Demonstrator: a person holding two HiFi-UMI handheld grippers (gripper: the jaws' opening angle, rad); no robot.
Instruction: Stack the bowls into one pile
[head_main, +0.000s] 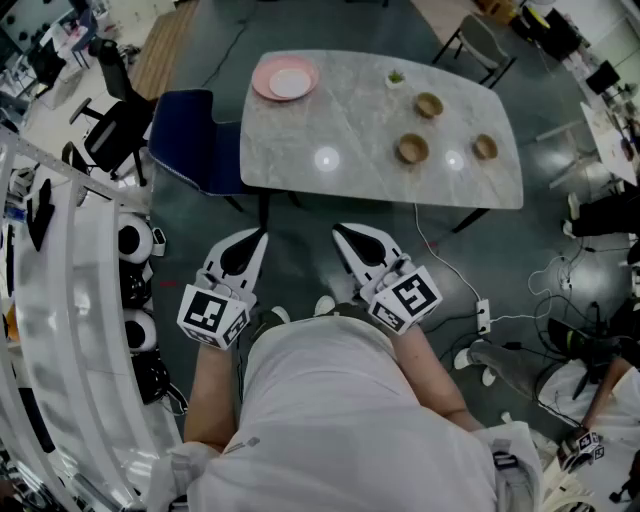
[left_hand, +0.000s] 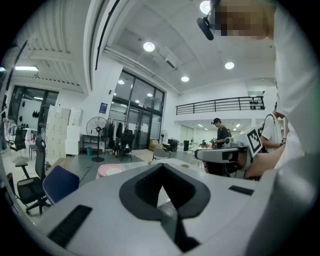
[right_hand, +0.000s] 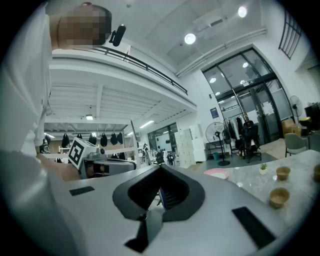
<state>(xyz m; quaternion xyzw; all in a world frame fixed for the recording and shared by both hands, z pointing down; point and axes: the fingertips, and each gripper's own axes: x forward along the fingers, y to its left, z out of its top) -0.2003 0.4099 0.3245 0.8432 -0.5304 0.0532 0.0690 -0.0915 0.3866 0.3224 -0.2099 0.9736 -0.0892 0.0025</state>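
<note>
Bowls: three small brown wooden bowls (head_main: 412, 149) stand apart on the right half of the grey marble table (head_main: 340, 110).
Left gripper (head_main: 257, 236): jaws together, empty, well short of the bowls.
Right gripper (head_main: 341, 232): jaws together, empty, also short of the table.

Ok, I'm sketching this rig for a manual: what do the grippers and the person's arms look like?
Both the left gripper and right gripper are pale grey shells tapering to a point, with a black teardrop recess. Each carries a cube of black-and-white square markers. The person wears a white top.
</note>
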